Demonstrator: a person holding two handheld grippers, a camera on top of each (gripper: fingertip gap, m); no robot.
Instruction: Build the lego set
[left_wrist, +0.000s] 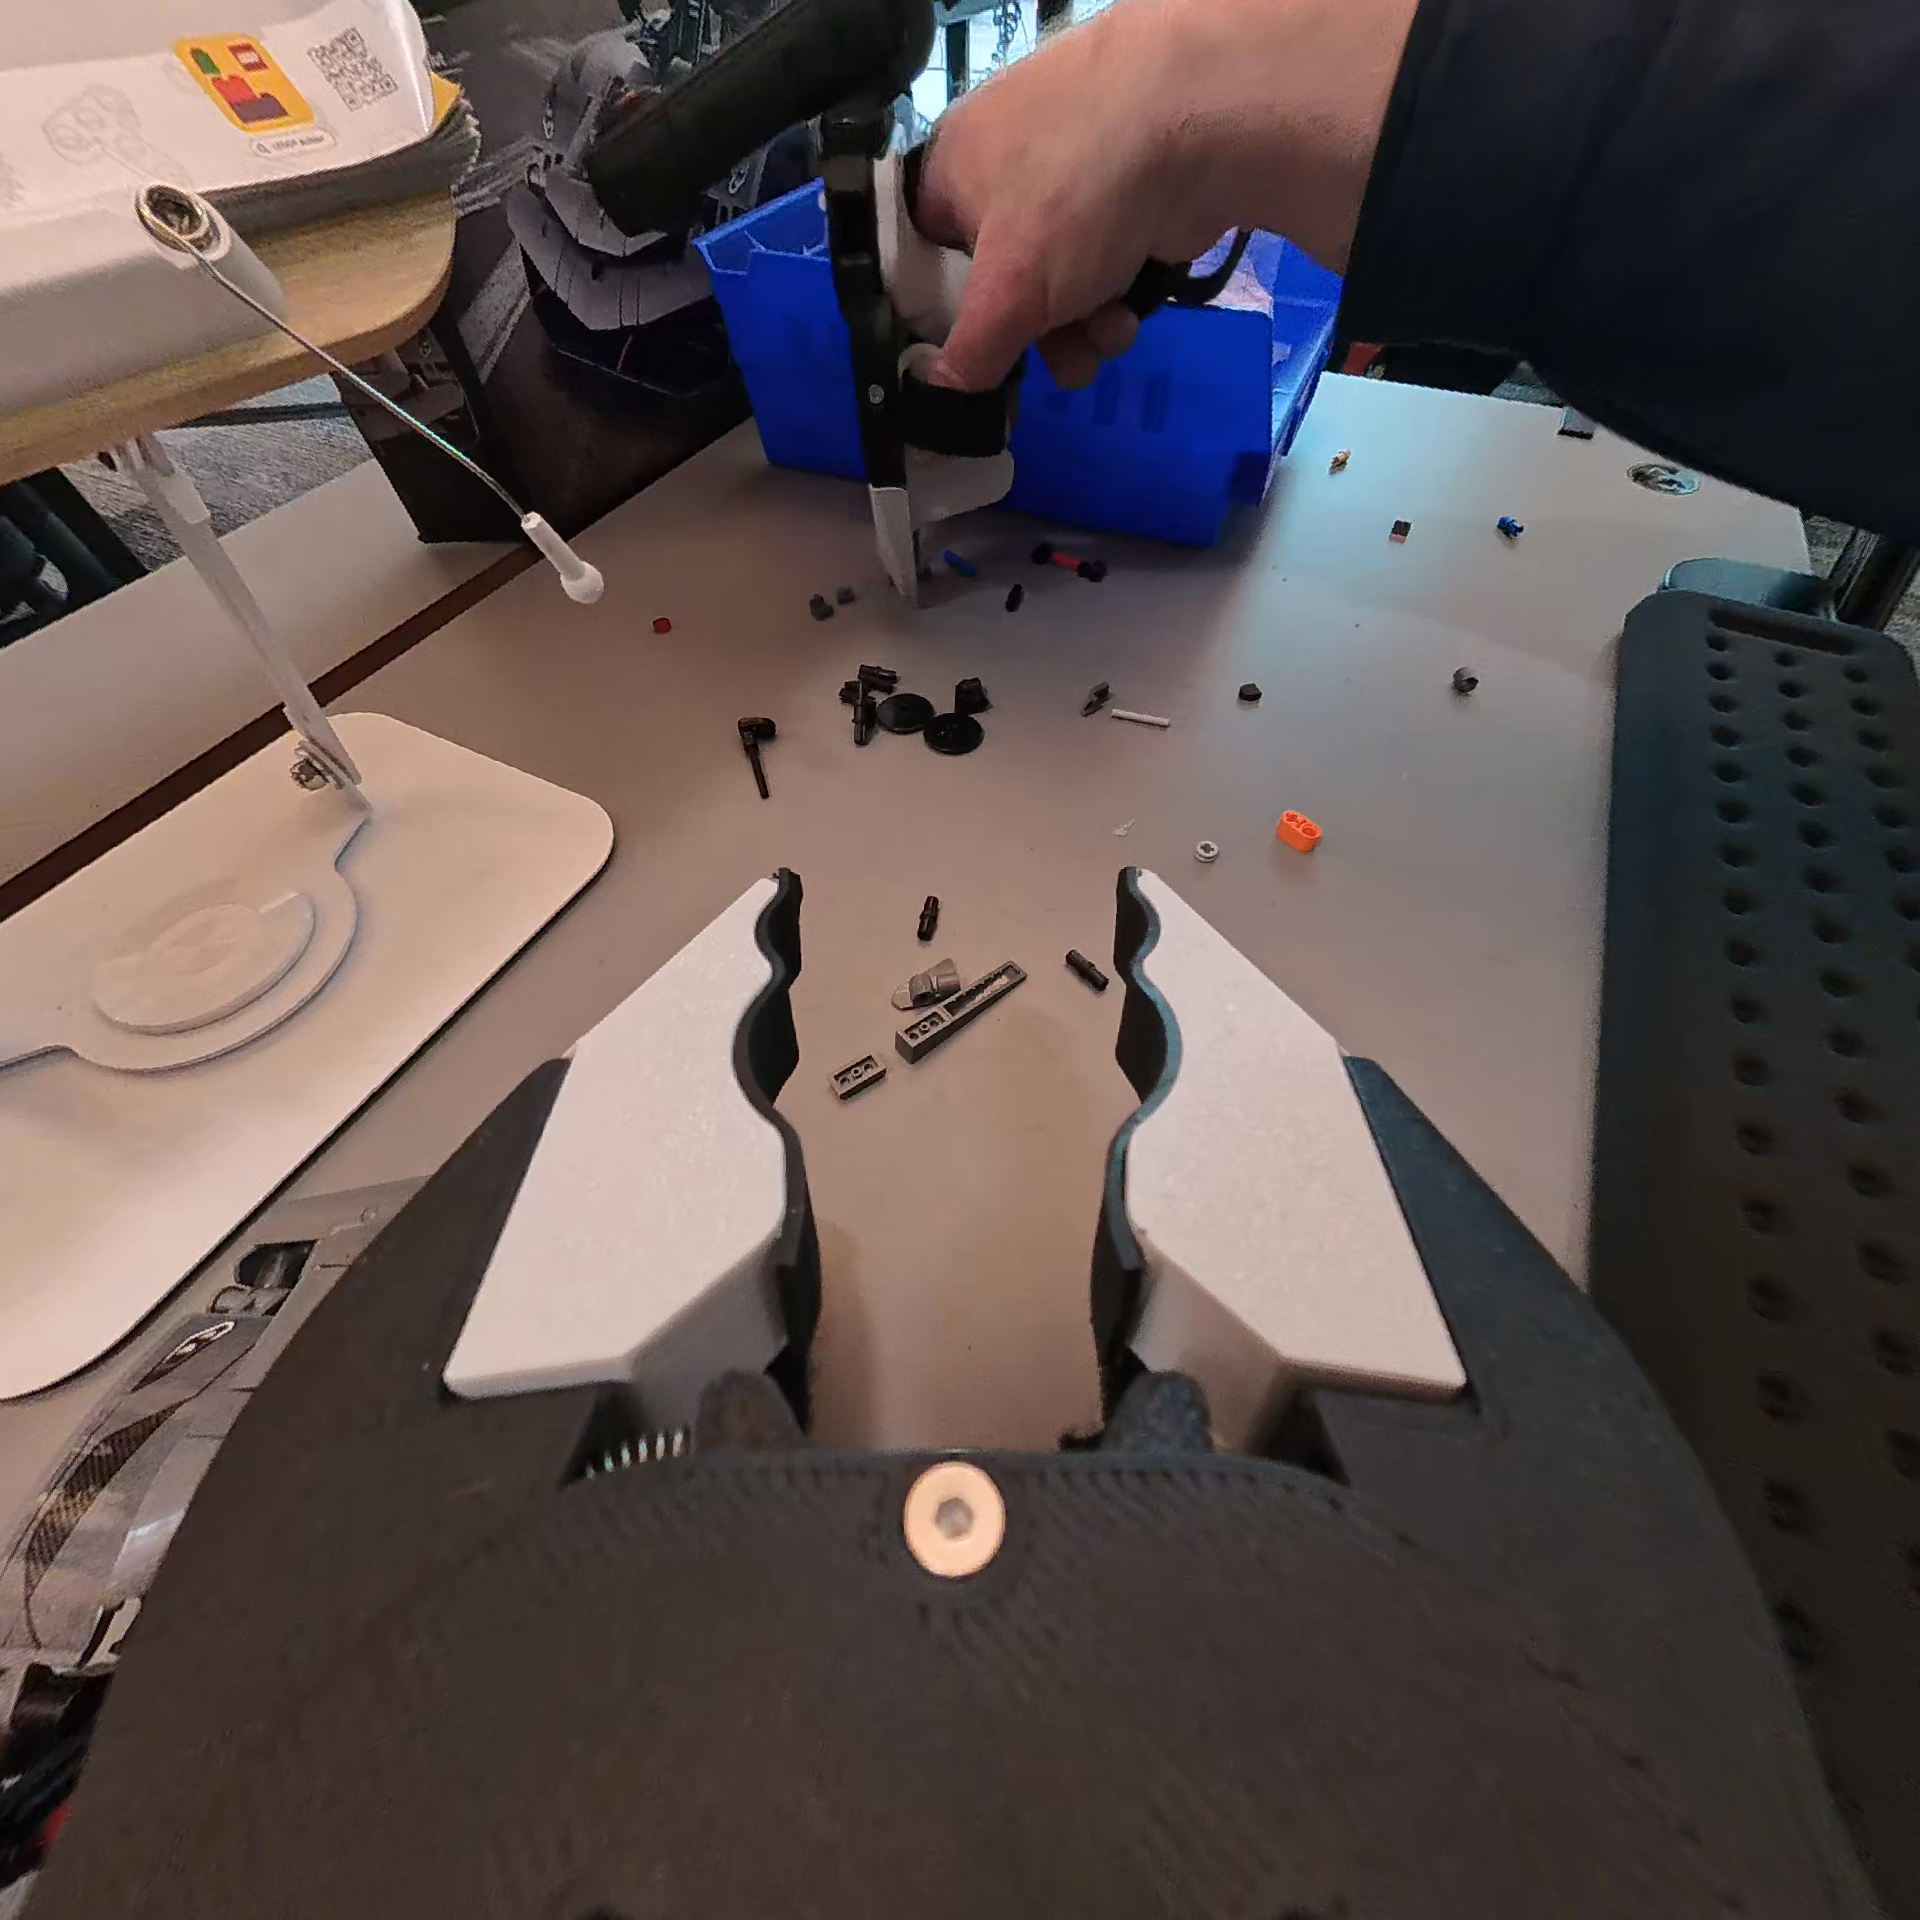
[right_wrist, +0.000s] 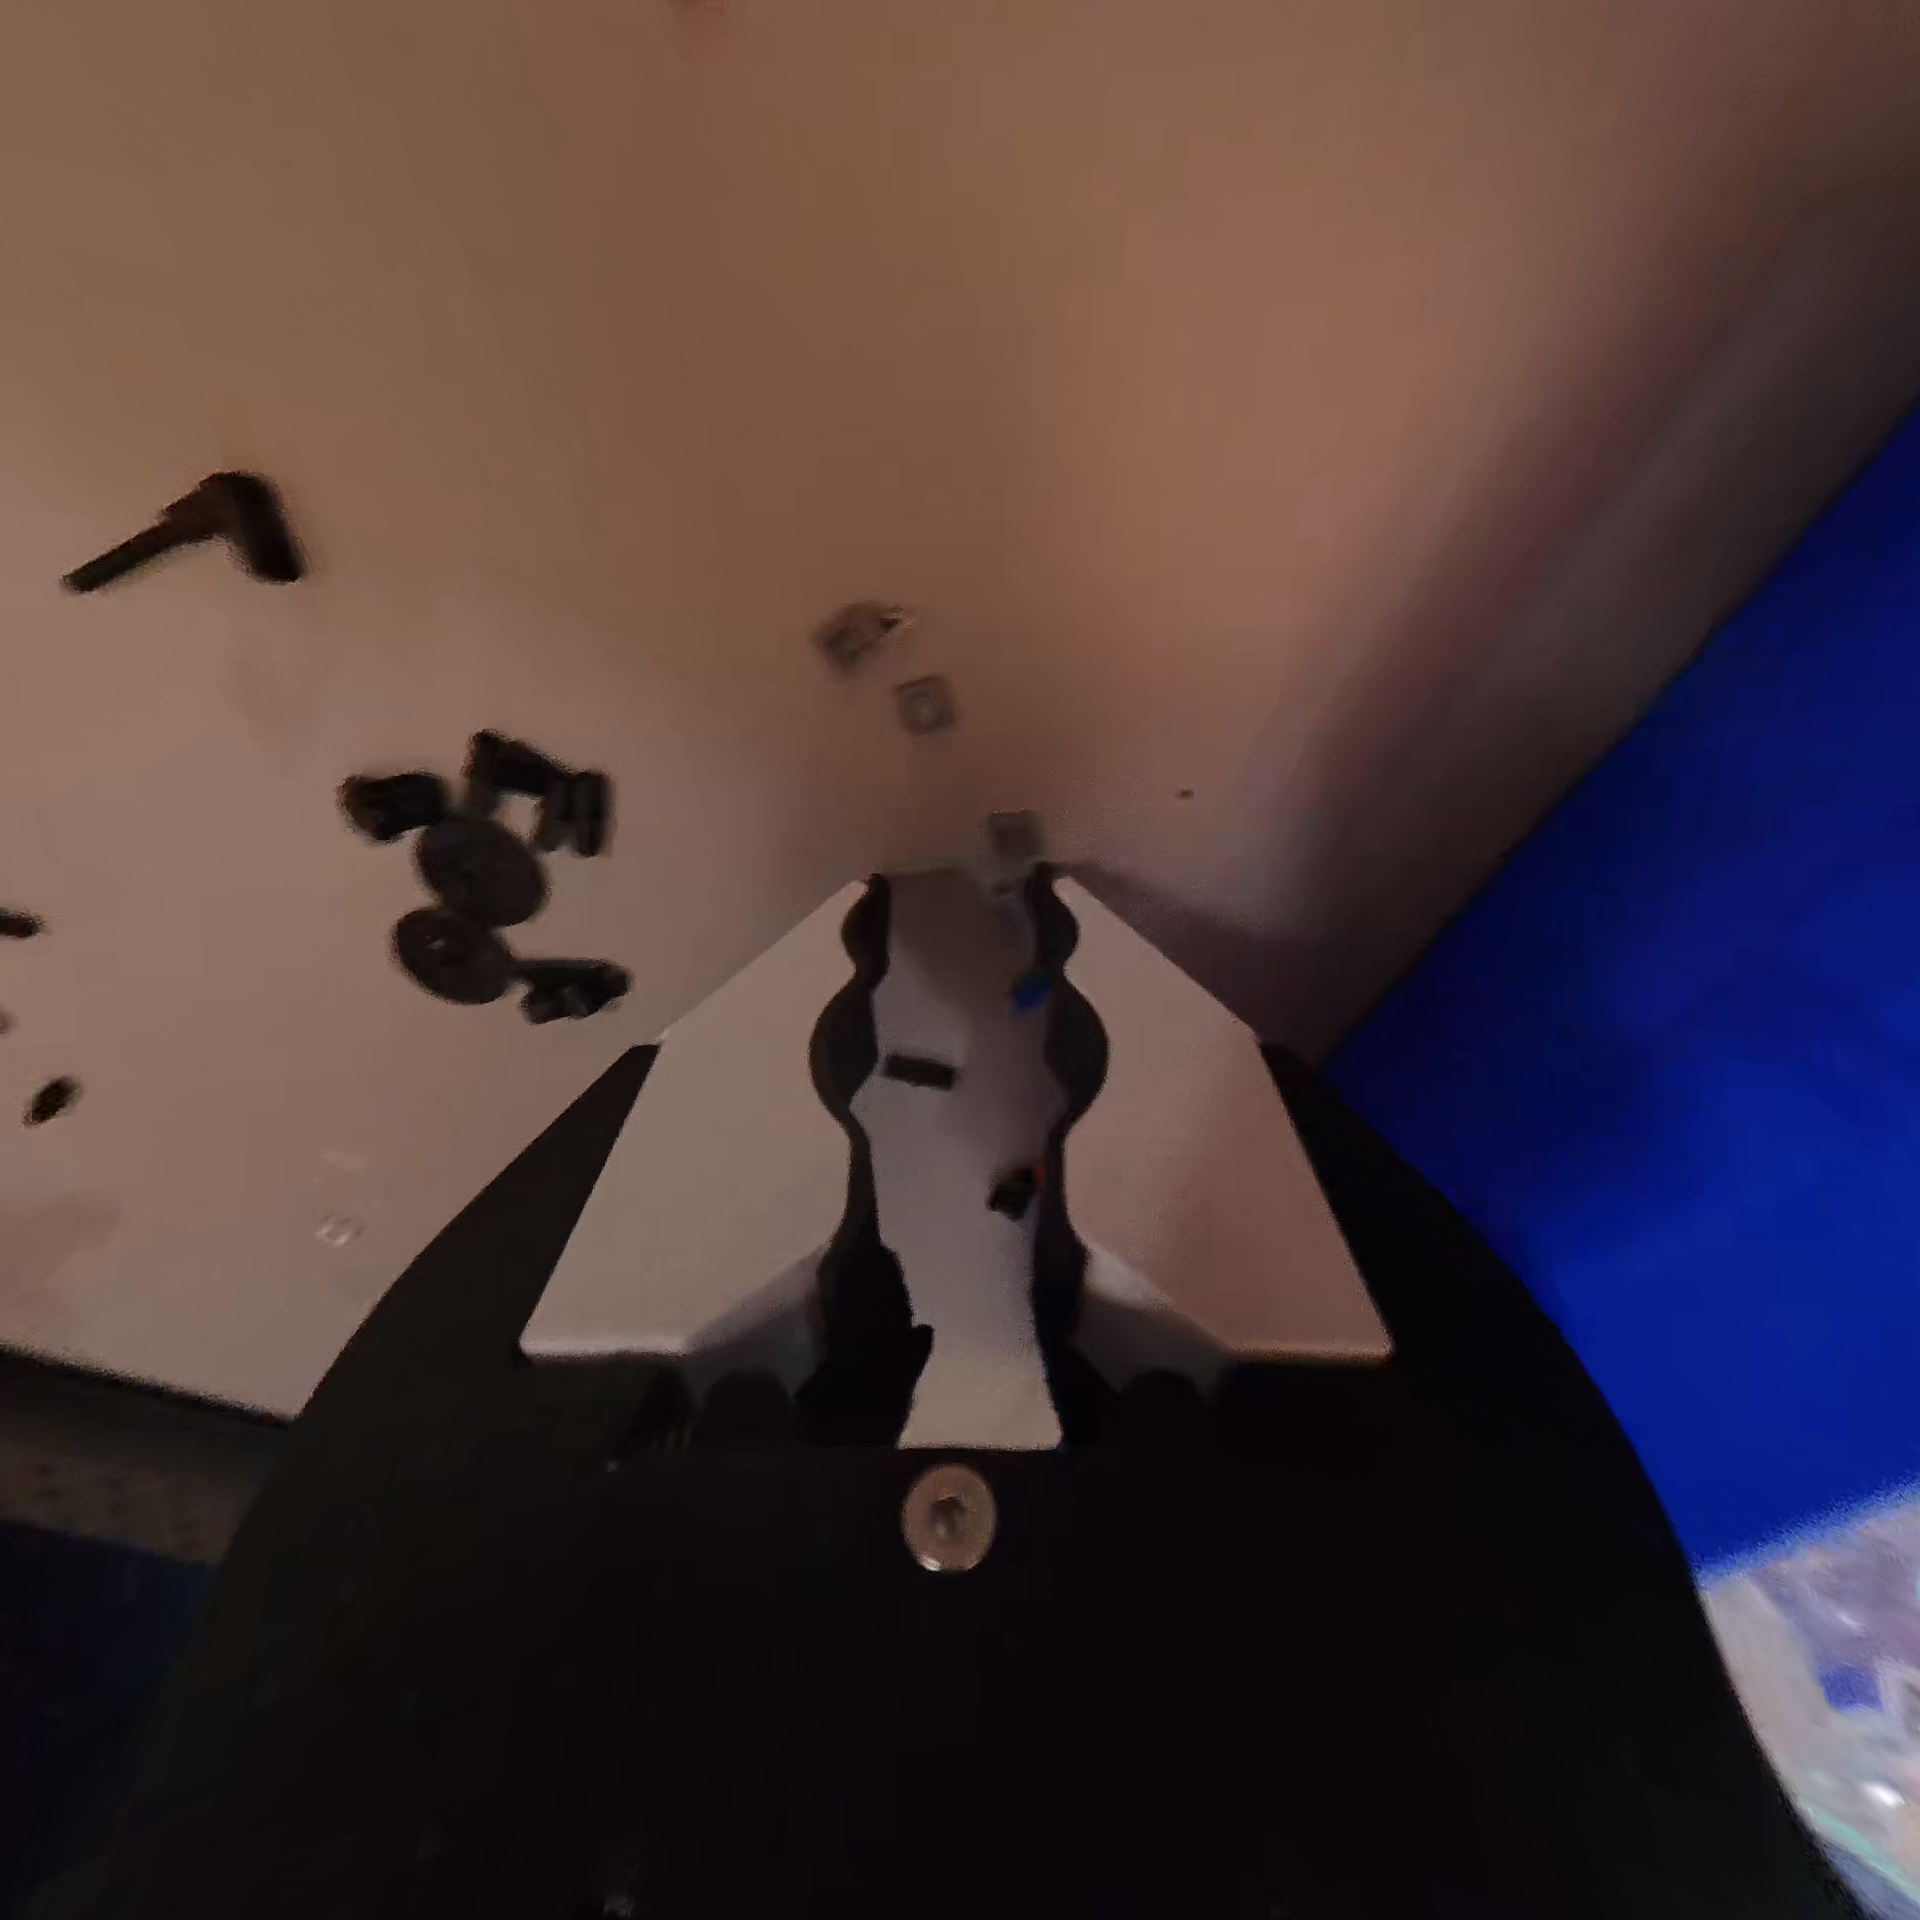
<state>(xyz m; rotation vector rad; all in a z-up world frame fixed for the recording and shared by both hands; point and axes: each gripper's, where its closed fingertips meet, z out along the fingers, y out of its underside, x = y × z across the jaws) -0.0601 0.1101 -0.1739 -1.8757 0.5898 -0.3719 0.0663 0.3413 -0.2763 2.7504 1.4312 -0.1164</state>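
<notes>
left wrist view: the left hand-held gripper (left_wrist: 958, 894) hangs wide open and empty above the worktop (left_wrist: 1351, 727). between and just beyond its fingers lie a long grey plate (left_wrist: 961, 1011), a small grey two-stud plate (left_wrist: 858, 1076), a curved grey piece (left_wrist: 928, 982) and two short black pins (left_wrist: 928, 918). farther off sit a cluster of black discs and pins (left_wrist: 920, 707), an orange connector (left_wrist: 1297, 830) and, at the back, a blue bin (left_wrist: 1132, 416). a person's hand (left_wrist: 1091, 208) holds the right hand-held gripper (left_wrist: 906, 582) tip-down on the worktop in front of the bin, near a red and black axle piece (left_wrist: 1068, 562).

right wrist view (blurred, so detail is thin): the right hand-held gripper (right_wrist: 964, 883) has its fingers narrowed but still apart, with a small grey piece (right_wrist: 1010, 847) at the tips. i cannot tell whether it is truly pinched. two more small grey pieces (right_wrist: 921, 704) lie just ahead, and the blue bin (right_wrist: 1662, 1039) rises close on the right.

risks, as i judge them: the grey piece is tiny and sits at the very fingertips, so closing off-centre could flick it away or leave it crooked. pressing down hard could skid it across the smooth worktop into the loose bits nearby. lifting sideways could knock the bin wall.
</notes>
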